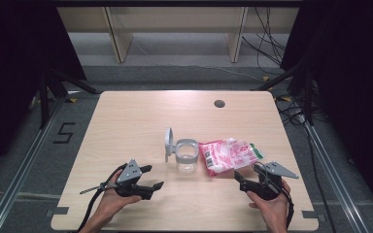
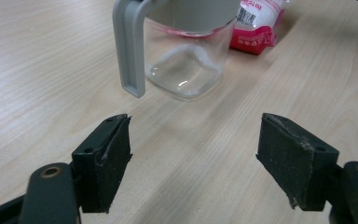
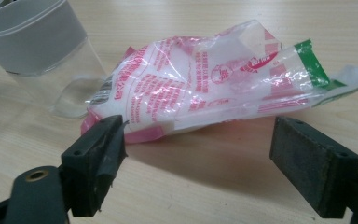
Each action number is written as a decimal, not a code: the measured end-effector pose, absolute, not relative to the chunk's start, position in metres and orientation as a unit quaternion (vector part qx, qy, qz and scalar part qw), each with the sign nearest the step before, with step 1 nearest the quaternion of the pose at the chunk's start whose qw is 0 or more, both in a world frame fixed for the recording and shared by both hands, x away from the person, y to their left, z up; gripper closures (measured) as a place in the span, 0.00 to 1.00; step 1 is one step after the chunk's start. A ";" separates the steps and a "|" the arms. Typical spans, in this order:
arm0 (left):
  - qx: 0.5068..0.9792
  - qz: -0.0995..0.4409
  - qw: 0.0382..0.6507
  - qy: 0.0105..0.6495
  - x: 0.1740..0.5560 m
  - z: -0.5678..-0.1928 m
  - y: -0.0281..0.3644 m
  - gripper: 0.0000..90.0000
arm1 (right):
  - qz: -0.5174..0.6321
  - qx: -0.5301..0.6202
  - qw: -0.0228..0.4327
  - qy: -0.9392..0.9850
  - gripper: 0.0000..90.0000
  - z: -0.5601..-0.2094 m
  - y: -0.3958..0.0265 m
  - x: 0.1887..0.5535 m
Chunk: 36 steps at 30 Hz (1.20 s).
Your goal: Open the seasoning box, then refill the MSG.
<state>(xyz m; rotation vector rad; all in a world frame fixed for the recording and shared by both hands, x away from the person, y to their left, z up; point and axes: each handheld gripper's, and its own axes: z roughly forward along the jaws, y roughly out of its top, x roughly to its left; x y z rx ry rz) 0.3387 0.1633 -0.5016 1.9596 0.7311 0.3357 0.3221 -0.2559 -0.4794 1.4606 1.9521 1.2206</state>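
Observation:
A clear glass jar [image 1: 186,156] with a grey collar and an open grey lid [image 1: 168,141] stands mid-table; up close, the jar [image 2: 186,56] is empty. To its right lies a pink-and-white plastic bag [image 1: 228,154] of white powder with a green end. My left gripper [image 1: 151,176] rests open near the front left, jaws pointing toward the jar, nothing between them [image 2: 196,154]. My right gripper [image 1: 240,180] is open just in front of the bag [image 3: 205,93], its jaws wide apart [image 3: 198,154] and short of the bag's near edge.
The wooden table [image 1: 126,121] has a round grey cable hole [image 1: 219,103] at the back right. Bare tabletop stretches across the back and left. Dark curtains, stand legs and cables border the table.

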 end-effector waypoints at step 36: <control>0.824 0.127 0.476 0.282 0.336 -0.506 0.156 0.24 | 0.450 0.554 0.169 0.680 0.18 -0.498 -0.254 0.345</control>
